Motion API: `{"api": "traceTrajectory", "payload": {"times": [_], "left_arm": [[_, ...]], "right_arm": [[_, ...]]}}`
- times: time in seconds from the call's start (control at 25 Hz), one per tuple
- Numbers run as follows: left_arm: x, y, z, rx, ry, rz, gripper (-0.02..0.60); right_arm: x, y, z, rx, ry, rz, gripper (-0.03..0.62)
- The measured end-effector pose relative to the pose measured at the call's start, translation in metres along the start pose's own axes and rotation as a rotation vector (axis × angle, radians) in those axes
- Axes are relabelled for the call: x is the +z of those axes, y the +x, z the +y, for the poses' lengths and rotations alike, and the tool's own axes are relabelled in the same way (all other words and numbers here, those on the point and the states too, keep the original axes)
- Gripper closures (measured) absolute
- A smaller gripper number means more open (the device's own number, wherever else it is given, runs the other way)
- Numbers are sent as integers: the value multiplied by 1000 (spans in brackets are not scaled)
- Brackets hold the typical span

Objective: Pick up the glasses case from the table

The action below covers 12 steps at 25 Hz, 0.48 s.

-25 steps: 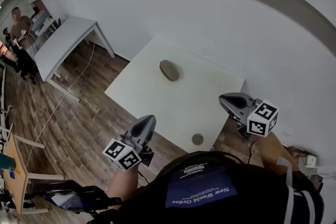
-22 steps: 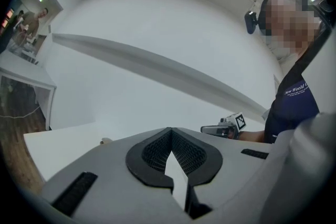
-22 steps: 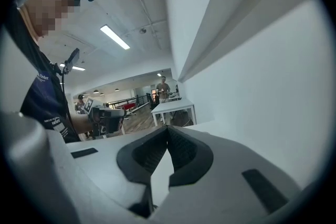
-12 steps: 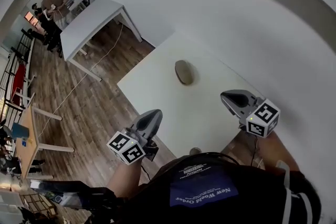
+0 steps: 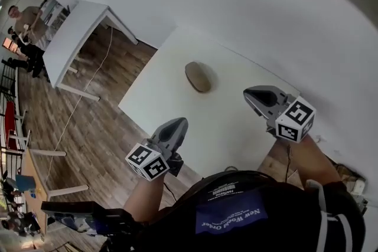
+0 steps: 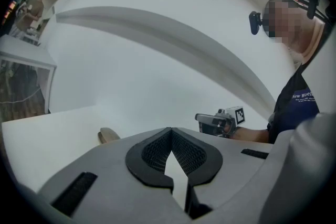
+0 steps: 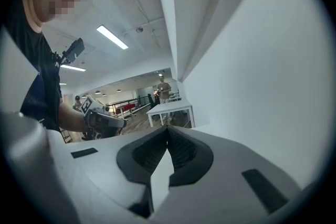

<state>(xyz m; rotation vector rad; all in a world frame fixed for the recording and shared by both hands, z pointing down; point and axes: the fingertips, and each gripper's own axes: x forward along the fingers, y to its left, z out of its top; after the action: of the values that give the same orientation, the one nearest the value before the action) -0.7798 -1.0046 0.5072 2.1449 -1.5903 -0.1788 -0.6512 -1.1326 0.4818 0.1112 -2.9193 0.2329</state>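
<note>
The glasses case, a grey-brown oval, lies flat toward the far side of the white table. My left gripper hangs over the table's near edge, short of the case, with its jaws shut and nothing in them. My right gripper is over the table's right side, level with the case and to its right, also shut and empty. In the left gripper view the case peeks out beyond the left gripper, with the right gripper further off. The right gripper points across at the left gripper.
A white wall runs close behind the table and along its right side. Wooden floor lies left of it, with a thin cable. A second white table stands further left, with a person beyond it.
Both grippers have come forward and lower toward the table and stand nearer the case. The head view has swung a little. Both stay shut and the case has not moved.
</note>
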Motion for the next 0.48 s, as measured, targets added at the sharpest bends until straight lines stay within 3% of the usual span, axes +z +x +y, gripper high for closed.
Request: {"api": "traceTrajectory", "payload": {"times": [0.16, 0.48], "left_arm": [[-9, 25, 35, -58, -18, 51, 584], [-25, 94, 100, -27, -170, 80, 570]], "right_arm": [[-10, 7, 6, -62, 33, 16, 594], [-26, 29, -50, -100, 40, 47, 594]]}}
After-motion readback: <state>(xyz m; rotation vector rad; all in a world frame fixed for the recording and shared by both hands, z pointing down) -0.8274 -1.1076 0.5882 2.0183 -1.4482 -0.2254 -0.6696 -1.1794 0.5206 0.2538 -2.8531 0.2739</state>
